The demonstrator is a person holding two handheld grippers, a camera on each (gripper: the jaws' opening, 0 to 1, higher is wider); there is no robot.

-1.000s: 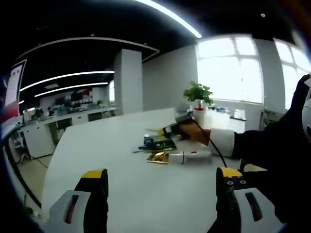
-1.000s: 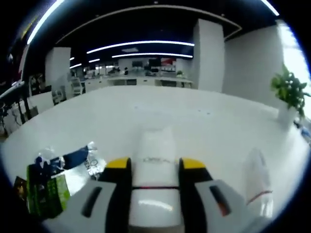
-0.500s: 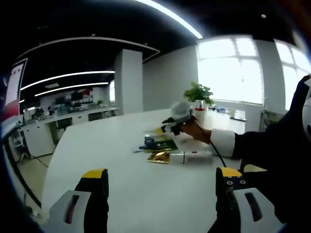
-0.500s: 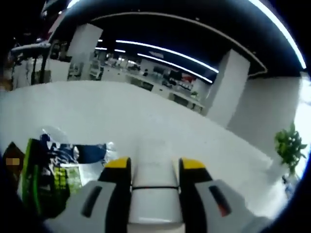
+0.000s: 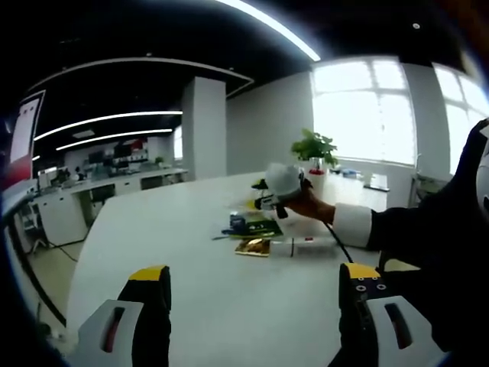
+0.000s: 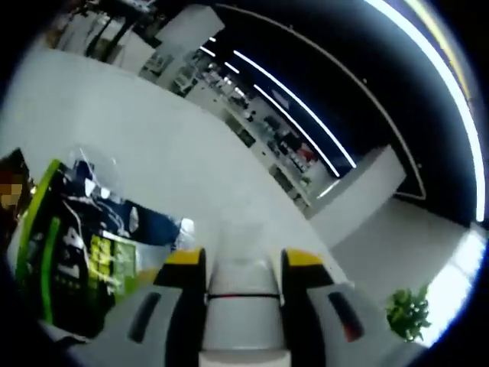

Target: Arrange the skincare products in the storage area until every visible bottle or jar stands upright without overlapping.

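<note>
Desk (image 5: 191, 260), broad, white and round-edged, carries the whole play, with a small cluster of products in the middle distance of the left gripper view. Green-and-black flat packets (image 6: 69, 252) lie just left of the right tool (image 6: 241, 264), with a clear crinkled wrapper (image 6: 95, 172) beyond them. That right tool is pinching a white cylindrical bottle (image 6: 241, 298), whose long axis runs straight out along the jaws, so tipping it to vertical looks like the job ahead. From the left gripper view, the bottle (image 5: 284, 180) sits held above the cluster. Left tool (image 5: 252, 306), spread wide with nothing between its jaws, hangs well apart, so the right is nearer.
</note>
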